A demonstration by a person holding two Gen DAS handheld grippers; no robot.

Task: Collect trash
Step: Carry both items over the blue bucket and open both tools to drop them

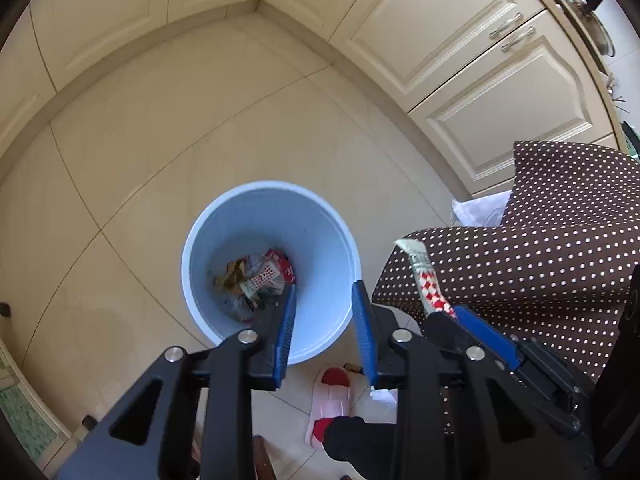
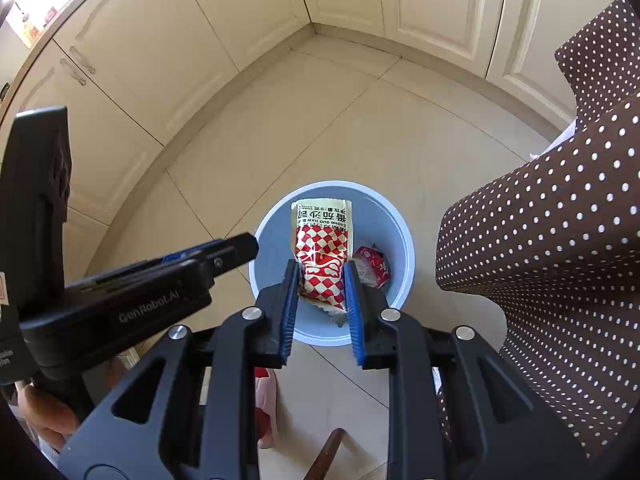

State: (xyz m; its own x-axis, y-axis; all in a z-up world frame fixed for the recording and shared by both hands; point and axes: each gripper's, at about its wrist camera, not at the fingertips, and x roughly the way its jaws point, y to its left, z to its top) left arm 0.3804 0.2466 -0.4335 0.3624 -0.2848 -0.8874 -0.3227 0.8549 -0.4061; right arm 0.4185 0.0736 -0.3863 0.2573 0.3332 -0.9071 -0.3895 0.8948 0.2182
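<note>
1. One pale blue bin (image 1: 272, 268) stands on the tiled floor (image 1: 160, 160), in the corner formed by the cream cabinets (image 1: 460, 40).
2. Left gripper (image 1: 324, 304) hangs over the near rim of the bin, its fingers (image 1: 286, 332) parted a narrow way with nothing between them.
3. Right gripper (image 2: 322, 288) is pinching one red-and-white checkered sachet (image 2: 320, 240), blue fingers (image 2: 290, 308) pressed on its lower end, the packet standing up over the bin's mouth.
4. Down in the bin lies a small heap of trash (image 1: 256, 276): another checkered sachet, one red wrapper (image 2: 374, 266), some brownish scraps. An exact count is hard to make.
5. One brown cloth with white dots (image 1: 540, 248) drapes down on the right, close beside the bin.
6. One pink-and-red slipper (image 1: 330, 400) on a foot sits on the floor just near of the bin.
7. Two metal handles (image 1: 512, 32) show on the cabinet doors at far right.
</note>
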